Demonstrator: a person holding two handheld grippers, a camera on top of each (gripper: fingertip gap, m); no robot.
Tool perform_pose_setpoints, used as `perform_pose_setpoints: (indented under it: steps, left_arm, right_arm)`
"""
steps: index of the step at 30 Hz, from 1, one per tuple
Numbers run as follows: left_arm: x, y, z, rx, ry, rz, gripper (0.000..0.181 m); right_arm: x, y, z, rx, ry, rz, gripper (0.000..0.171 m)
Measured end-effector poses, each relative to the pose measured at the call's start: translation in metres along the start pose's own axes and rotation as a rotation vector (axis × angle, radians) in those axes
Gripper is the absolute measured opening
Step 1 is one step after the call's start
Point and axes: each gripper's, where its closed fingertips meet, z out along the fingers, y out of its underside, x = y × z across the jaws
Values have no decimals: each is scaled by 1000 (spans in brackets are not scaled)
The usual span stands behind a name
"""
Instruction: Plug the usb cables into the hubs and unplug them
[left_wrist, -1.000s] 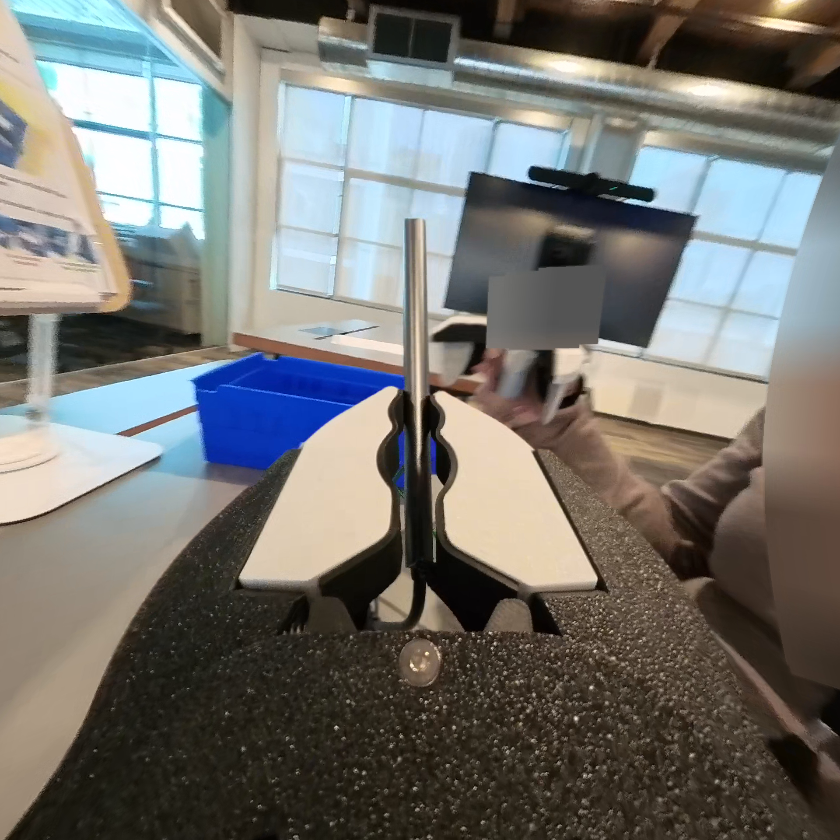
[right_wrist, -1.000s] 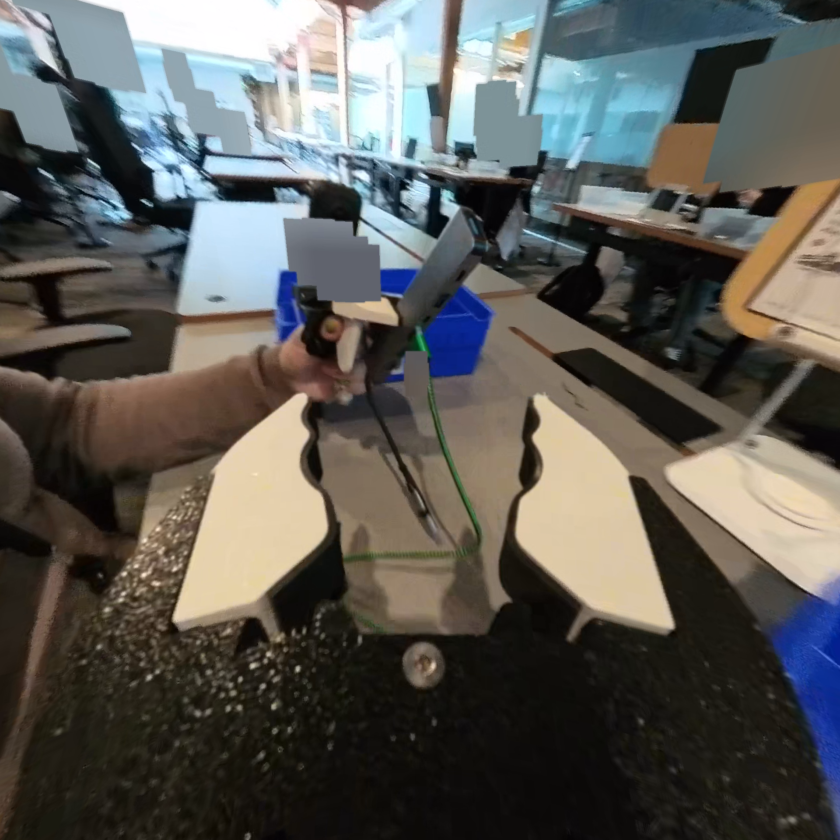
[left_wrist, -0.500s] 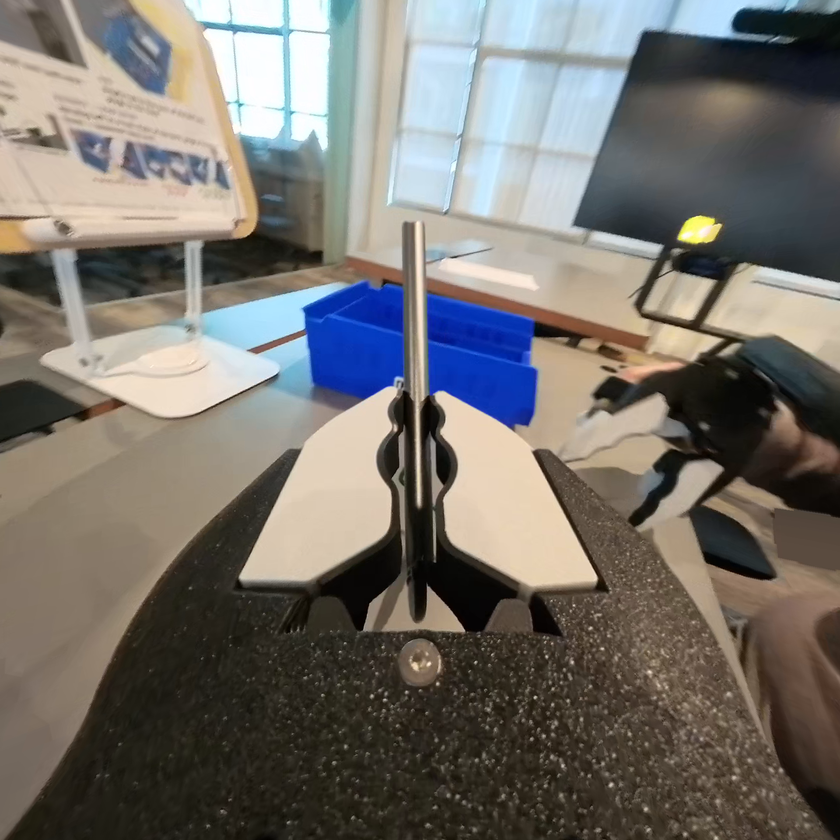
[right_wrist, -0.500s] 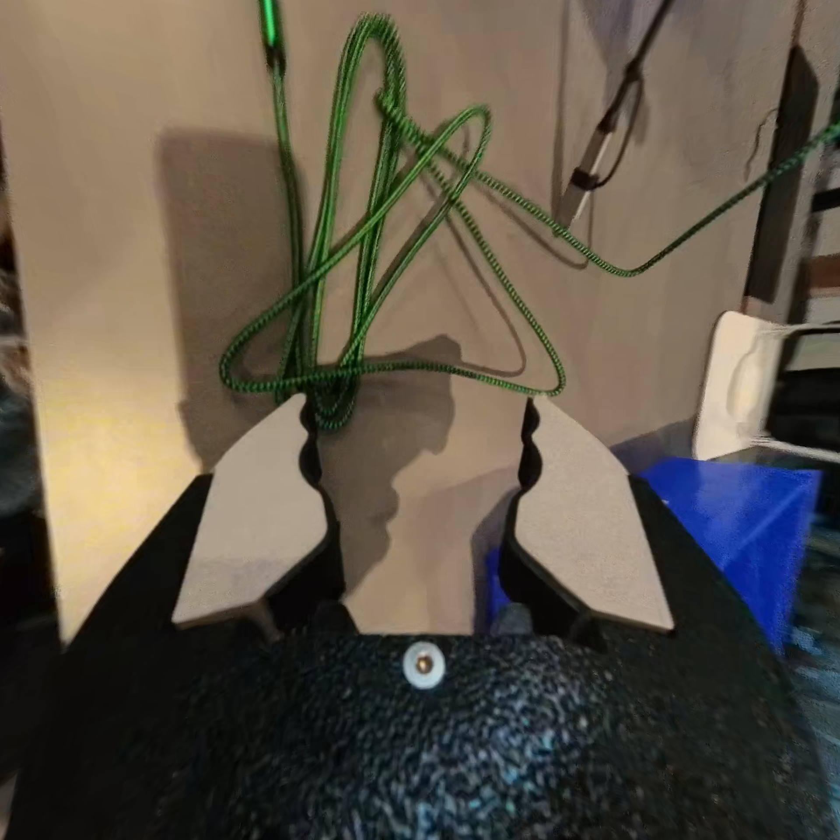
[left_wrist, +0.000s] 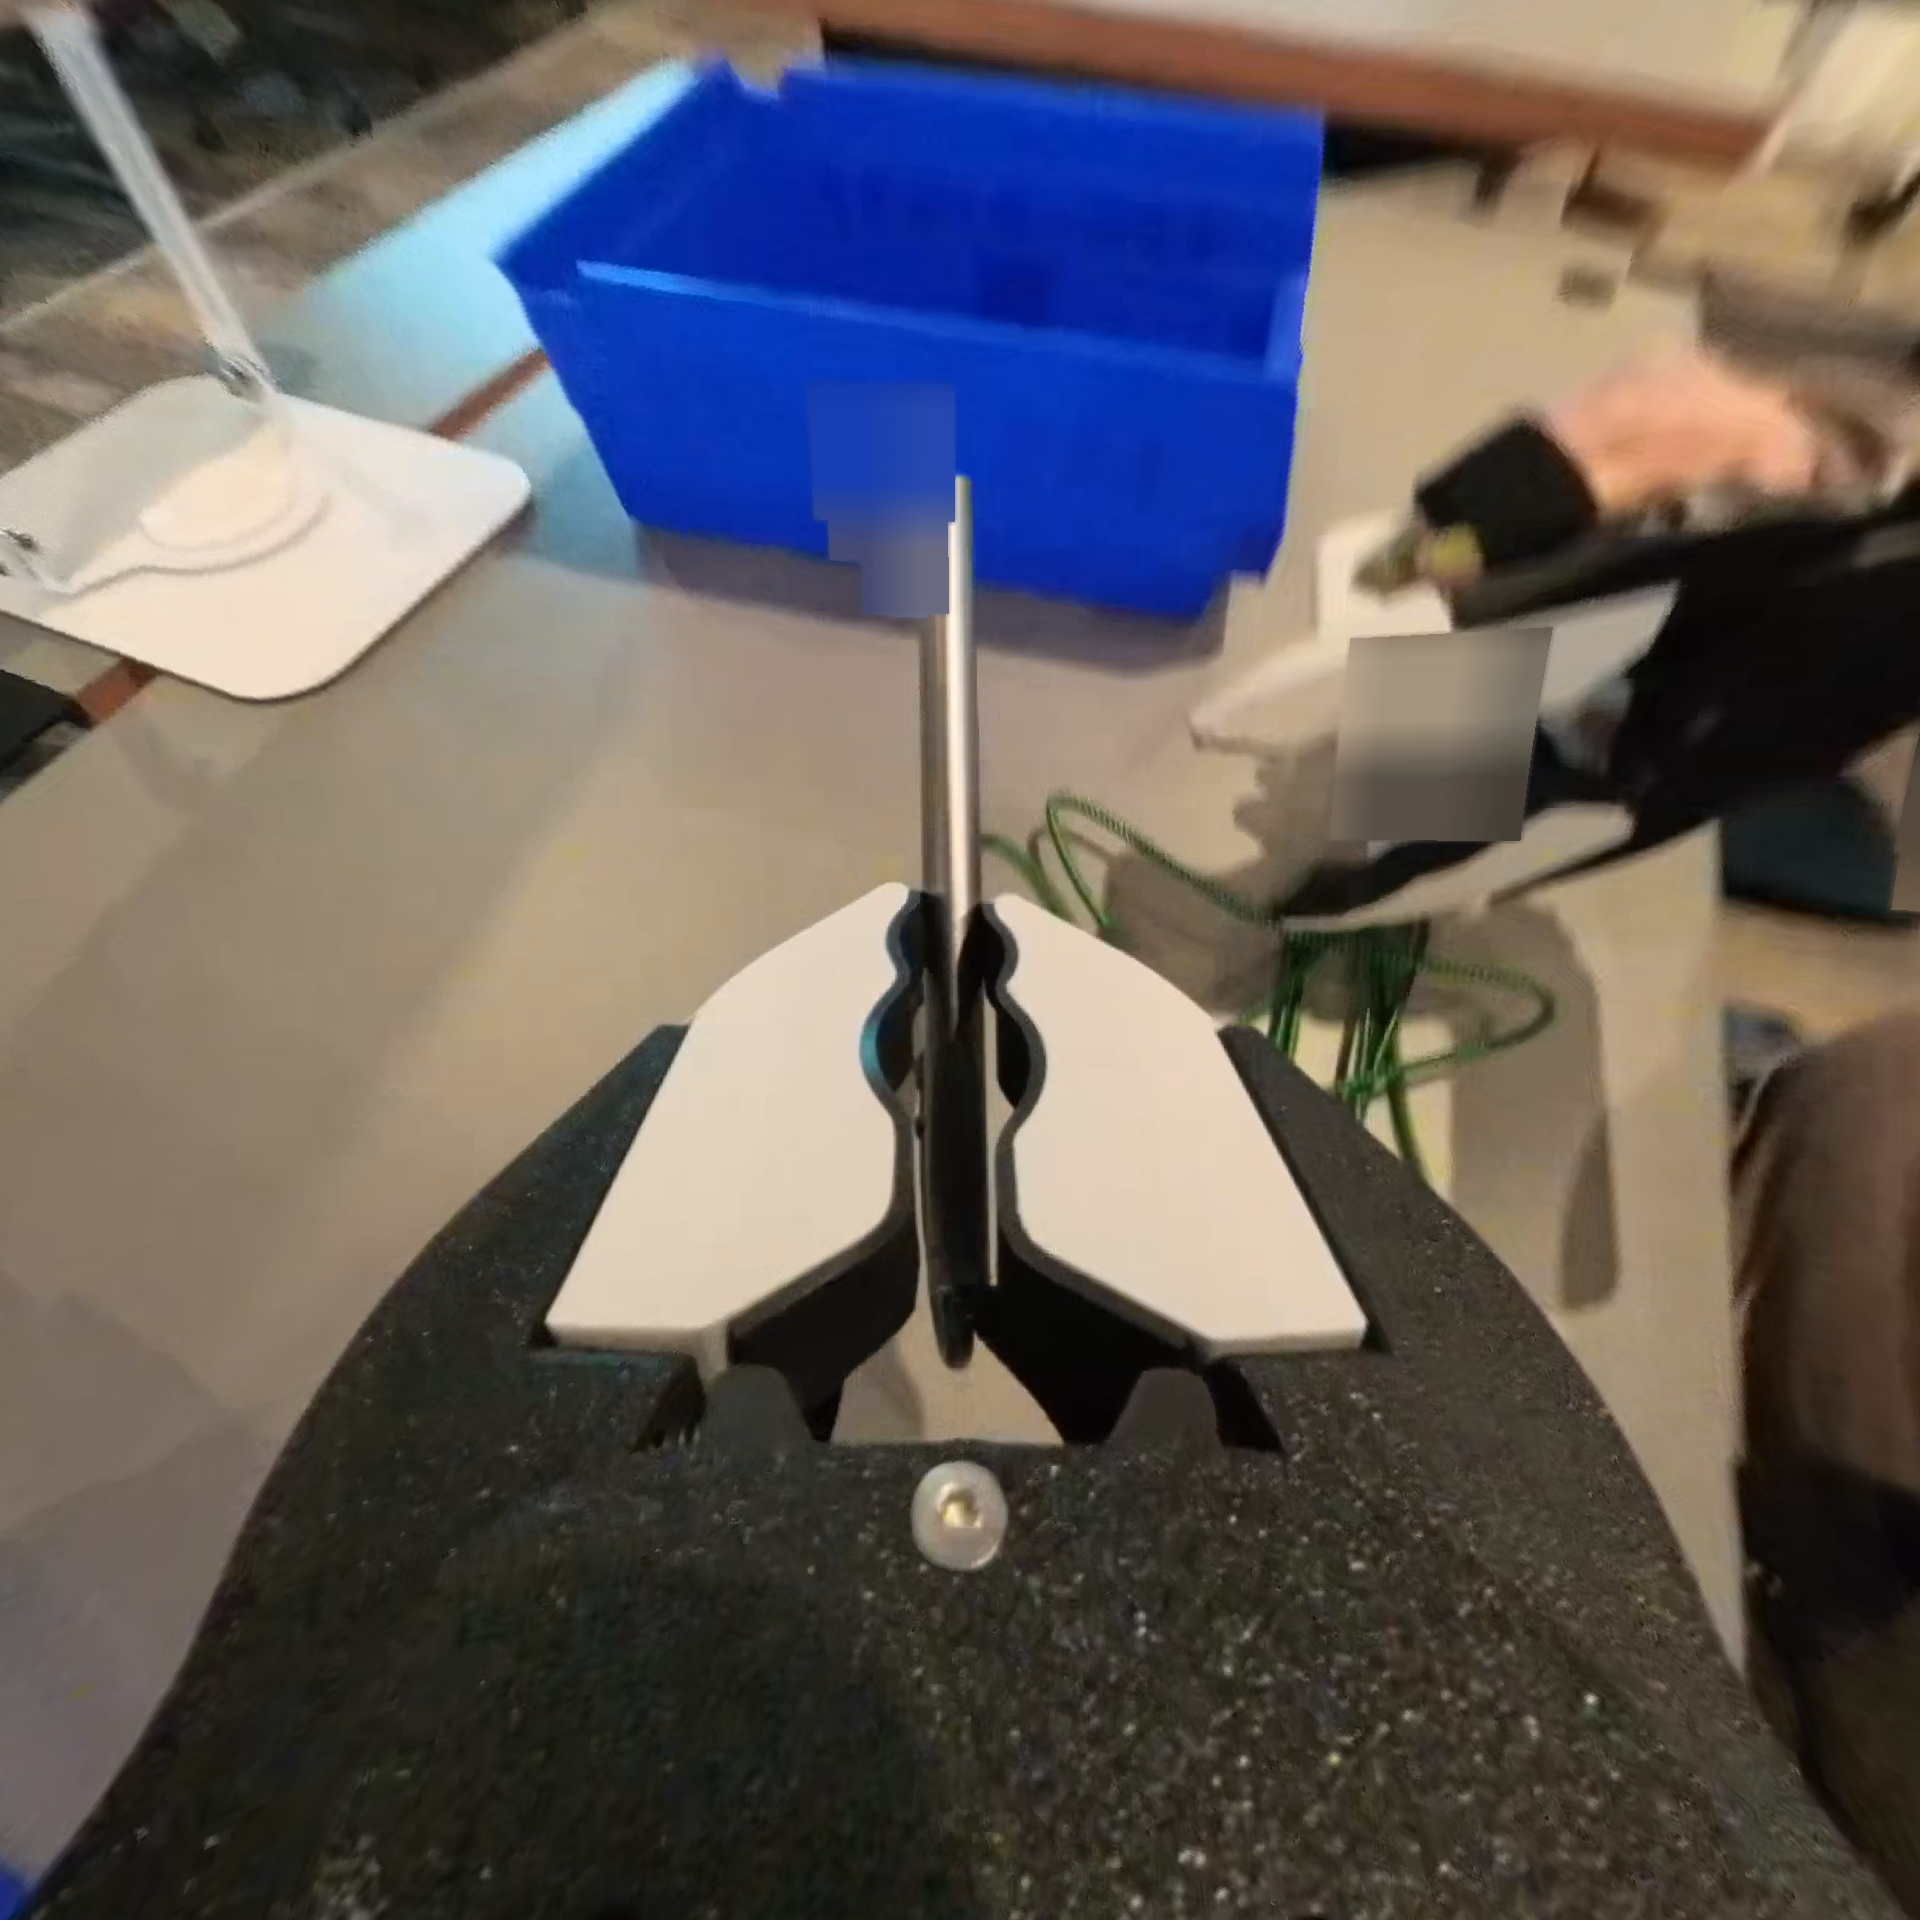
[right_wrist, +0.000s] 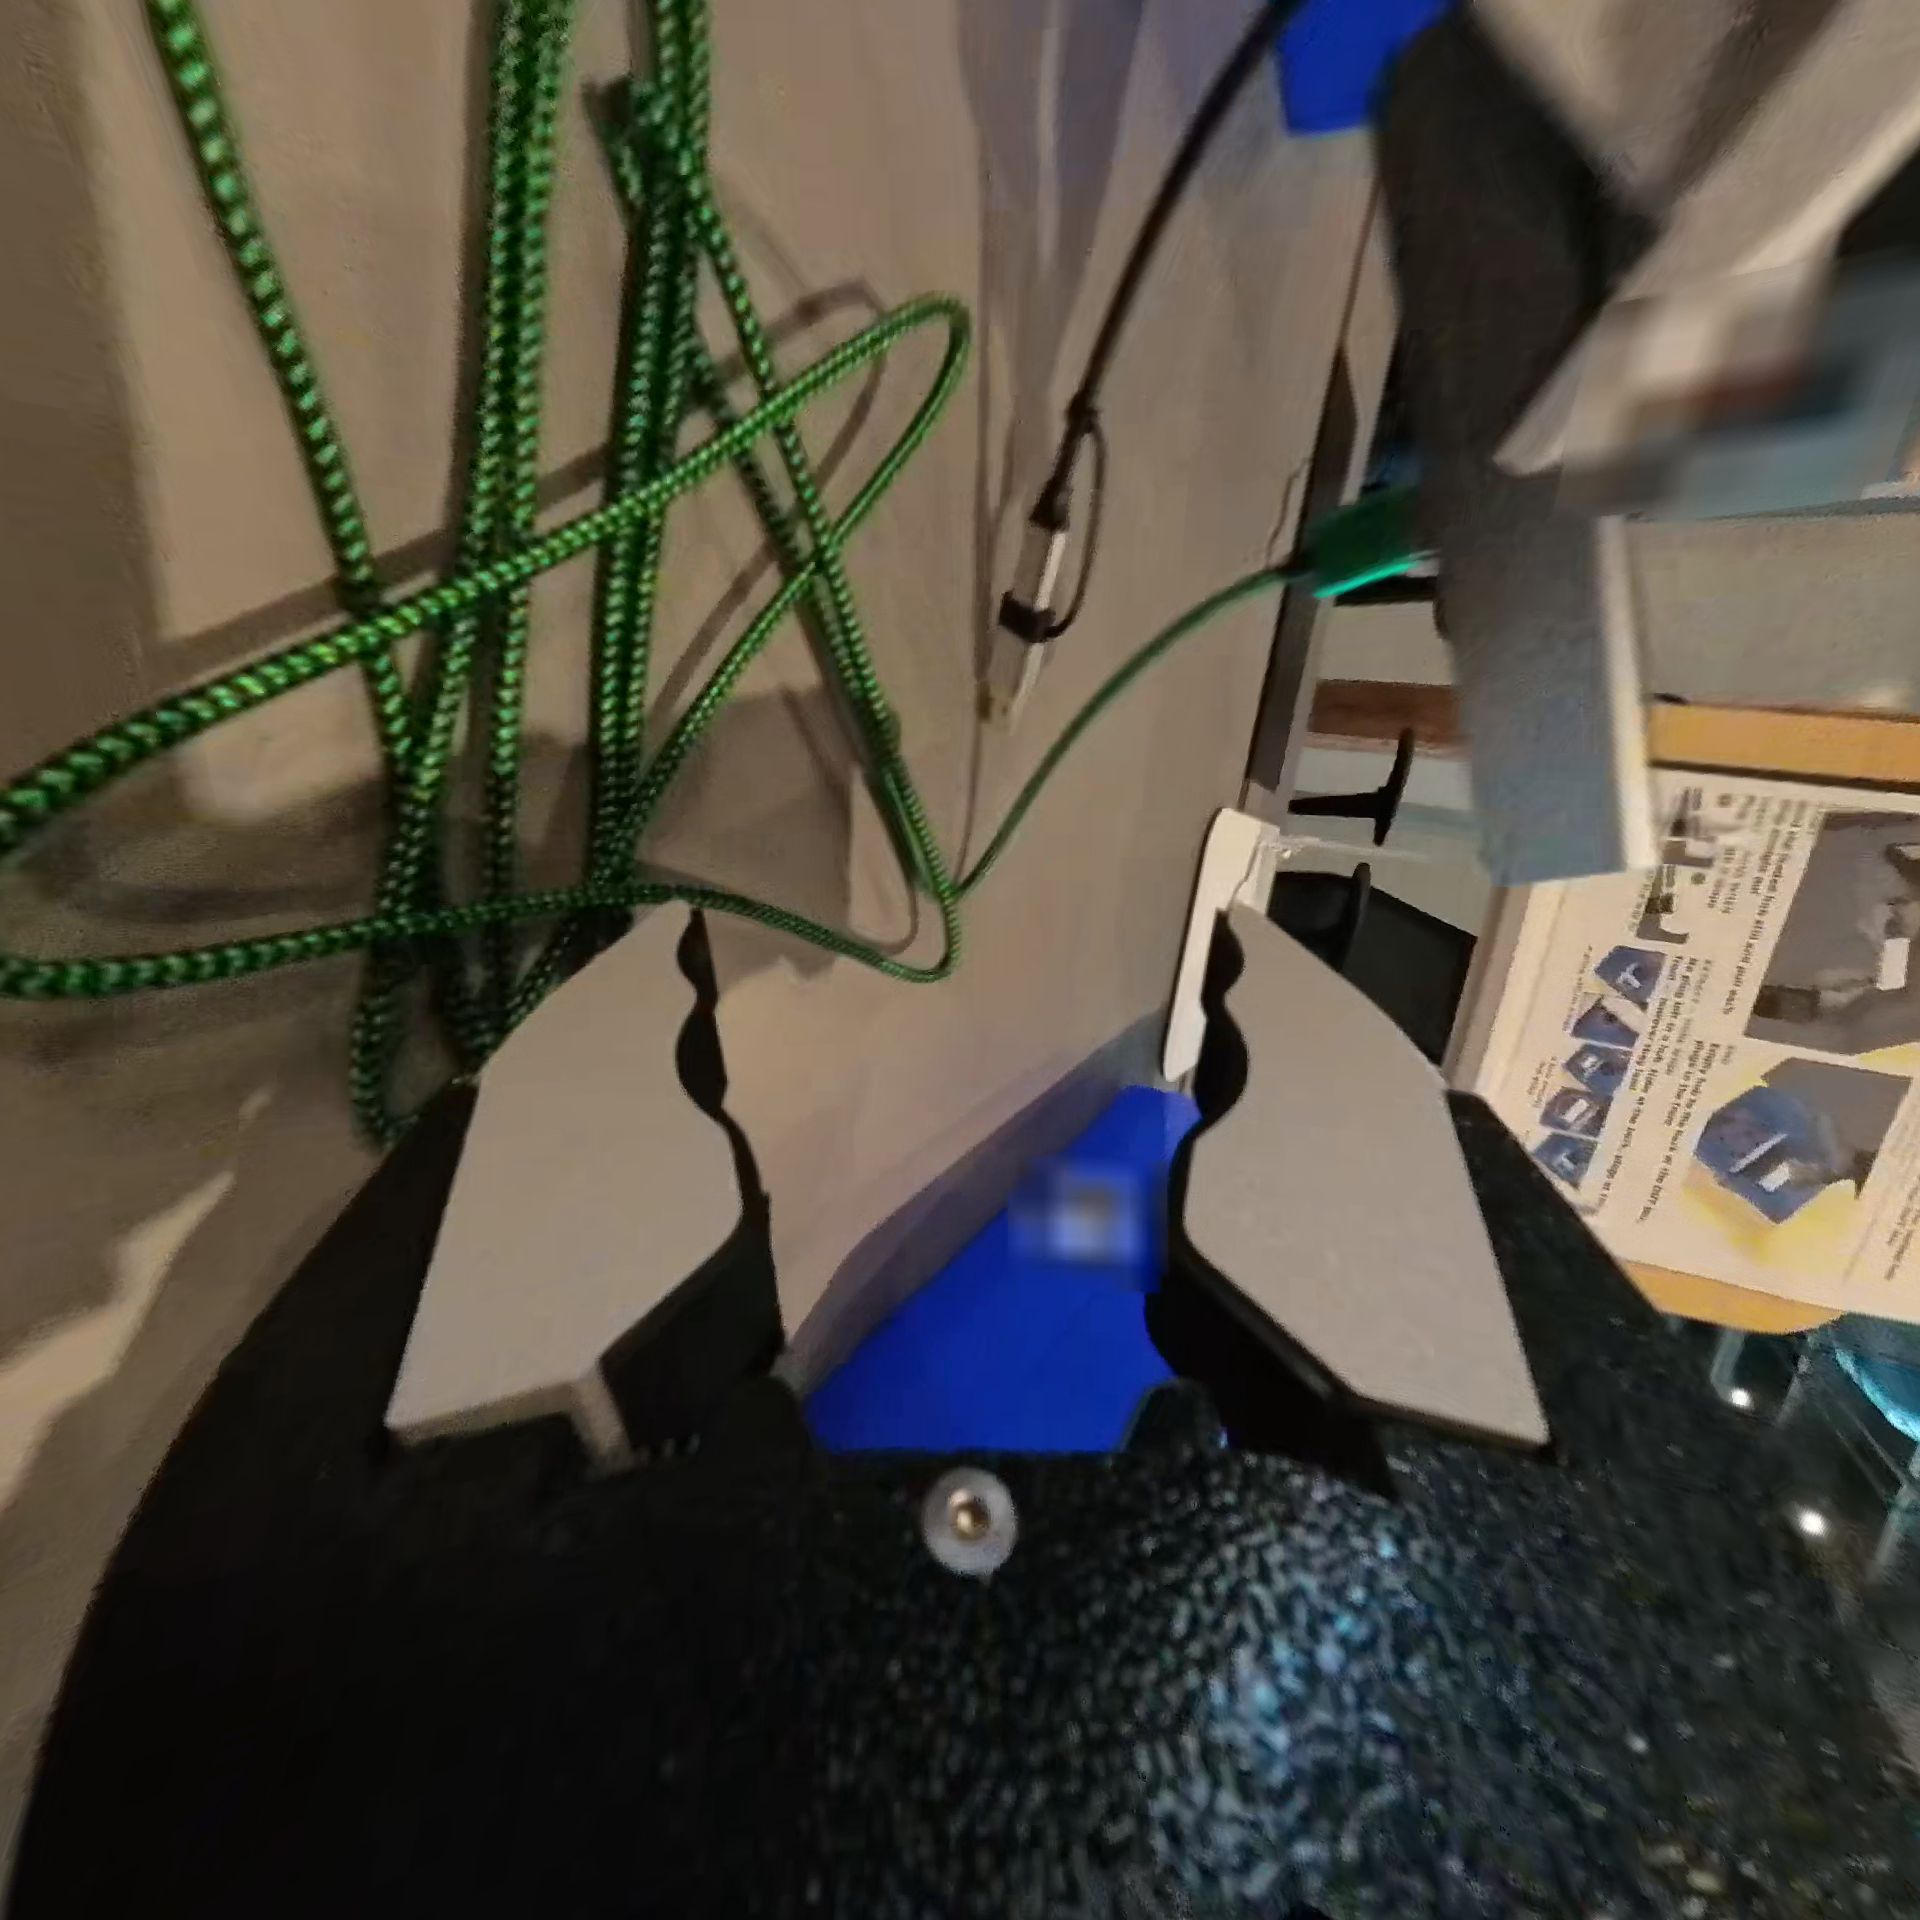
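Gripping the slim grey metal usb hub (left_wrist: 954, 727) edge-on in my left claw (left_wrist: 951, 935), held above the grey desk (left_wrist: 416, 883). My right claw (right_wrist: 956, 997) is spread wide, empty, hovering over the tangled green braided usb cable (right_wrist: 436, 582), whose green plug (right_wrist: 1361, 551) already sits in the hub. Risk: snagging a loop could yank that plug sideways. Since half a second ago, right has dropped nearer the coils; left has tipped toward the blue plastic bin (left_wrist: 935, 312).
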Motion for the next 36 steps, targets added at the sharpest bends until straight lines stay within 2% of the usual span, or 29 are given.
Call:
perform_pose_setpoints:
  steps: [5,10,12,14,15,17,18,20,24,29,31,36]
  left_arm:
    - [24,31,22,-221,20,222,10]
    - [47,40,28,-281,108,335,10]
    - [54,44,28,-288,143,373,10]
    - [57,47,29,-295,151,401,10]
    - [58,48,30,-295,155,409,11]
    - [57,44,31,-270,138,413,13]
    - [51,41,31,-251,100,409,30]
    - [37,34,22,-232,15,409,50]
    - [15,-13,-19,42,-109,318,67]
    - [-1,-60,-79,398,-153,170,82]
    - [-6,-67,-86,468,-161,126,87]
    - [-23,-77,-86,604,-229,58,82]
  right_arm:
    - [30,-13,11,90,89,114,92]
    - [24,-16,24,64,25,85,86]
    - [18,-17,26,59,-21,82,67]
    - [15,-19,25,75,-48,87,33]
    - [14,-20,24,83,-62,87,25]
    - [14,-17,25,61,-83,117,24]
    - [16,-15,25,59,-88,144,23]
    - [28,-11,19,70,-81,233,22]
    - [79,3,-13,149,-41,472,20]
    - [168,28,-77,233,108,602,19]
    - [212,38,-108,253,192,621,18]
    - [325,54,-193,263,398,617,13]
